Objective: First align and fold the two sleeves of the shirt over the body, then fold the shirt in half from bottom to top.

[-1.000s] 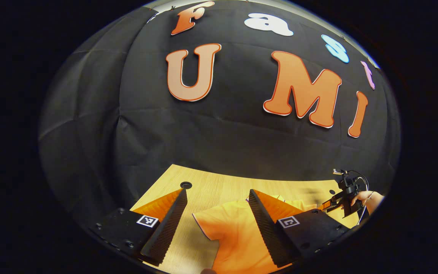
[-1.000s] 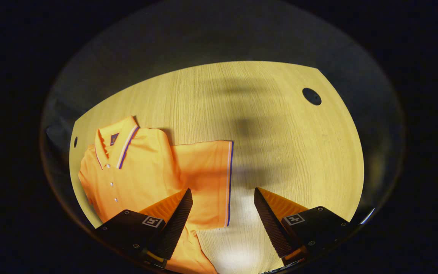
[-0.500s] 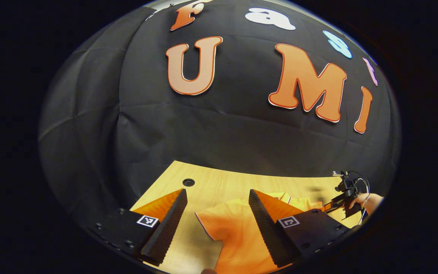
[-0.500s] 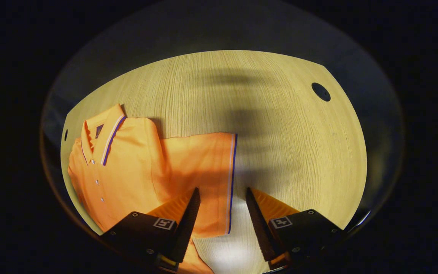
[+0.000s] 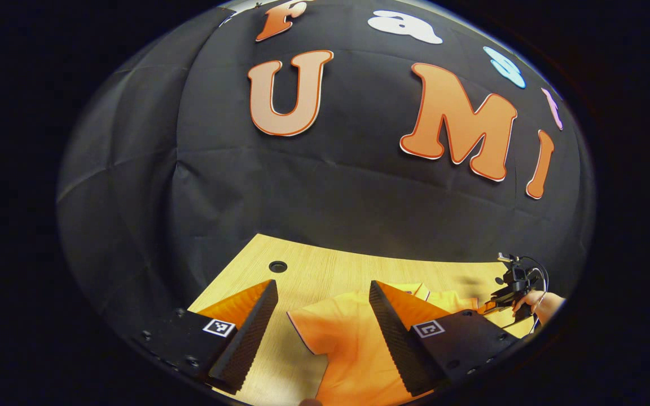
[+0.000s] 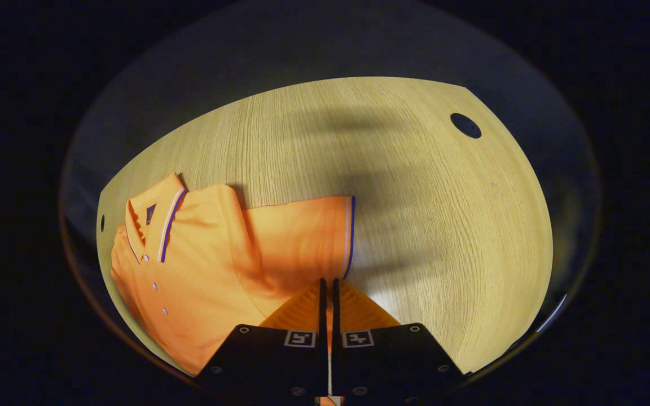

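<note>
- Now the right gripper [image 6: 328,290] is clenched on the sleeve [image 6: 302,237] hem; the left gripper [image 5: 319,316] is released, above the other sleeve;
- the shirt [image 6: 201,276] lies flat on the table [image 6: 415,197], left side; soft, light; take hold at the hems.

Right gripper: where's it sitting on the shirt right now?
In the right gripper view, the right gripper is shut on the striped hem of the sleeve, right of the collar, on the wooden table.
</note>
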A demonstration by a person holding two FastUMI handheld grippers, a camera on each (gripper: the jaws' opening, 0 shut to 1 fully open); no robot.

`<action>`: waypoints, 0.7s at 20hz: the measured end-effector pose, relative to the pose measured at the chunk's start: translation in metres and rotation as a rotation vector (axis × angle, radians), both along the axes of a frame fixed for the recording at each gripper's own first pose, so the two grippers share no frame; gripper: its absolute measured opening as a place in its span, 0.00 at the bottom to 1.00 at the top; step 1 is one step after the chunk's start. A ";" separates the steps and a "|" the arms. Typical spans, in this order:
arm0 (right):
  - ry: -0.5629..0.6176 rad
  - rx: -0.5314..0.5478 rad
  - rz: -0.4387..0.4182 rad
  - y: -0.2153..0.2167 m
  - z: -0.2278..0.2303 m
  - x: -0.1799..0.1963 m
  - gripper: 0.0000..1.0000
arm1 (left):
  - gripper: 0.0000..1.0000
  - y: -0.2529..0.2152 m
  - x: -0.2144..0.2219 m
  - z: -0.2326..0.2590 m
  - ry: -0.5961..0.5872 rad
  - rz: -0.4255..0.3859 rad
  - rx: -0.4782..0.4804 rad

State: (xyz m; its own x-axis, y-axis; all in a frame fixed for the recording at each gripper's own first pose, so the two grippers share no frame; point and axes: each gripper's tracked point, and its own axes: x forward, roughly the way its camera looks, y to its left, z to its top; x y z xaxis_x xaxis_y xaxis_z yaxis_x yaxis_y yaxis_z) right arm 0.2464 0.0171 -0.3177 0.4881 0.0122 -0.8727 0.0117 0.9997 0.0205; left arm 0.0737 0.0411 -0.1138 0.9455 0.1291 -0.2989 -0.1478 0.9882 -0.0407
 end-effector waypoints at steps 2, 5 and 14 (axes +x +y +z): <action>0.007 0.005 -0.018 0.000 0.000 -0.001 0.03 | 0.98 0.004 -0.005 0.003 -0.005 0.007 0.002; -0.025 0.003 -0.011 0.005 0.011 -0.001 0.03 | 0.98 0.010 -0.012 0.009 -0.025 0.007 0.009; -0.152 0.012 0.044 0.052 0.072 -0.028 0.03 | 0.98 0.021 -0.025 0.022 -0.050 -0.057 -0.019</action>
